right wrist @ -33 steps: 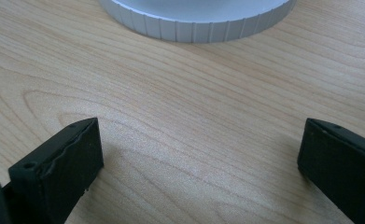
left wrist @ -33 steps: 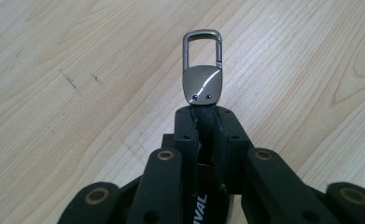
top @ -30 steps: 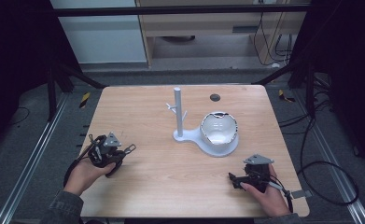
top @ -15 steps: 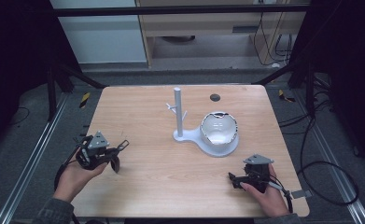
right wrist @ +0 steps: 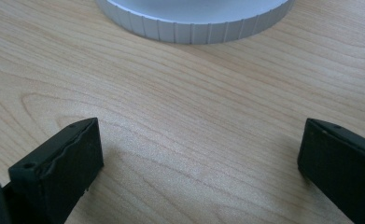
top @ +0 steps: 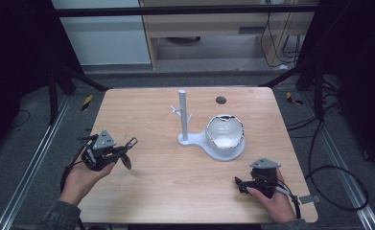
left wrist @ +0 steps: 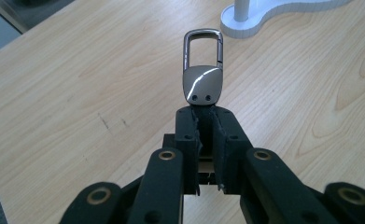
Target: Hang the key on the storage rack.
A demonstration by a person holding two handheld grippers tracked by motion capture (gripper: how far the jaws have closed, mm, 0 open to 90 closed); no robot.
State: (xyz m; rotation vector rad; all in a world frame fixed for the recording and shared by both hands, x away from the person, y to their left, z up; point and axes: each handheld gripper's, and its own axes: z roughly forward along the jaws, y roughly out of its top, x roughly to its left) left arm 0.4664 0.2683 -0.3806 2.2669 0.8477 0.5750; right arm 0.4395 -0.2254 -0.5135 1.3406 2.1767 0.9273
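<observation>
A silver metal key clip [left wrist: 202, 70] sticks out ahead of my left gripper [left wrist: 206, 112], whose jaws are shut on its lower end. It hangs above the wooden table [left wrist: 77, 84]. In the high view the left gripper [top: 123, 154] is held in a hand over the table's left side. My right gripper [top: 238, 182] rests near the front right, pointing left. Its jaws [right wrist: 199, 140] stand wide open over bare wood with nothing between them. A white stand [top: 182, 115] with a post and small pegs rises mid-table, and a shiny bowl [top: 225, 133] sits on its base.
The stand's base [left wrist: 264, 18] lies ahead and to the right of the left gripper. Its ribbed white rim [right wrist: 194, 23] is just beyond the right gripper's jaws. A dark round hole [top: 220, 100] marks the table's far side. Black frame bars surround the table.
The left hand has lifted its gripper a little, still closed on the key clip. The right hand and gripper have stayed put.
</observation>
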